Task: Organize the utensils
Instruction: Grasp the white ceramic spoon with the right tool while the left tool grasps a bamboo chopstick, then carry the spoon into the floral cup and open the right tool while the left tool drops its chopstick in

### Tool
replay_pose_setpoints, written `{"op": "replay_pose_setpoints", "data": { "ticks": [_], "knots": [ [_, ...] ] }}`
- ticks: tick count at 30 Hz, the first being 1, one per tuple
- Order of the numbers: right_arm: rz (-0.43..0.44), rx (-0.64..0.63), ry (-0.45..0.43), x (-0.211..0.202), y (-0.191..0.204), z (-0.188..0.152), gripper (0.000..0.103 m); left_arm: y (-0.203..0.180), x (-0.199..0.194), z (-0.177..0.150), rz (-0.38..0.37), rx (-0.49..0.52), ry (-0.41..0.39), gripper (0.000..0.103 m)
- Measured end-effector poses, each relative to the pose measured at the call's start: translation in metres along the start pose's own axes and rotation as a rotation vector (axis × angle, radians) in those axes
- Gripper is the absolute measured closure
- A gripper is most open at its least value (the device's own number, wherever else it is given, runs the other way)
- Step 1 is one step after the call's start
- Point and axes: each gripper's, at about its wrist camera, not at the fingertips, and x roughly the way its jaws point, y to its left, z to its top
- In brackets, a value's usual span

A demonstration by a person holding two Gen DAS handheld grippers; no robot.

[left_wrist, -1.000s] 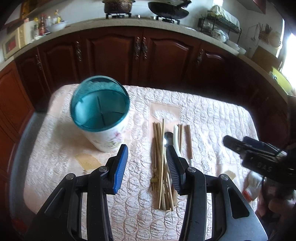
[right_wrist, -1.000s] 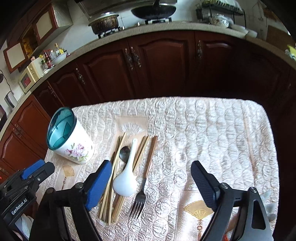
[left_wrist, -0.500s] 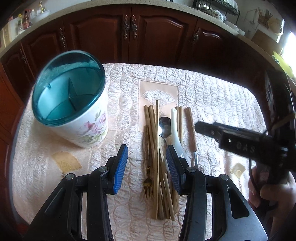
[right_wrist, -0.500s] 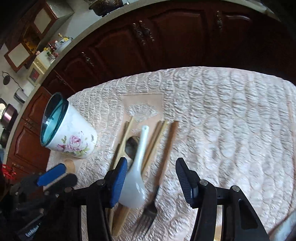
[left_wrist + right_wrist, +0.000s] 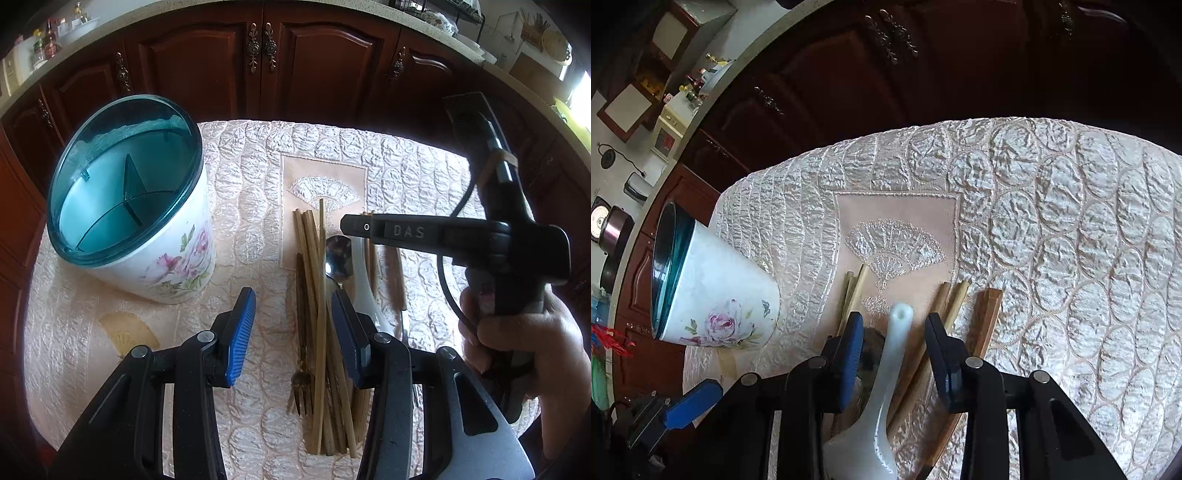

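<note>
1. Holder first: a white utensil holder [image 5: 147, 236] with a pink flower print and a teal translucent rim stood upright on the left of the surface [image 5: 406, 166], which was covered by a quilted cream cloth. Thin teal walls split its inside into compartments, and no utensil showed in any of them.
2. Utensils lay in one loose bundle just right of the holder, apart from it, their long axes running from the near edge toward the dark wooden cabinets [image 5: 207, 62].
3. Bamboo chopsticks [image 5: 319, 295] made up most of the bundle, side by side and partly overlapping.
4. A dark-handled fork [image 5: 301, 384] lay at the bundle's left with its tines toward the near edge.
5. A metal spoon [image 5: 338, 254] lay with its bowl toward the cabinets.
6. A white ceramic soup spoon [image 5: 886, 384] lay with its bowl near and its handle pointing toward the cabinets, tilted slightly to the right.
7. The left claw [image 5: 293, 328] hung over the near end of the bundle with its jaws fairly wide, holding nothing.
8. The right claw [image 5: 893, 363] straddled the soup spoon's handle; its jaws were closing, with gaps on both sides and the pads not touching it.
9. A hand [image 5: 517, 339] gripped the right claw's handle at the right of the left wrist view.
</note>
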Motion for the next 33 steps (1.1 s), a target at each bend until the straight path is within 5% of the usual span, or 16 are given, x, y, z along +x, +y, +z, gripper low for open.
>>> {"op": "replay_pose_setpoints", "data": {
  "ticks": [5,26,33],
  "knots": [
    [0.042,0.005,0.033,0.015,0.002,0.009,0.090,0.001,0.005,0.003,0.008,-0.002,0.008,0.061],
    [0.067,0.082,-0.074,-0.054,-0.052,-0.025,0.091,-0.044,0.083,0.065,0.095,0.055,0.076,0.062],
    [0.095,0.105,-0.080,-0.053,-0.064,-0.031,0.091,-0.050,0.121,0.084,0.136,0.075,0.159,0.080]
  ]
}}
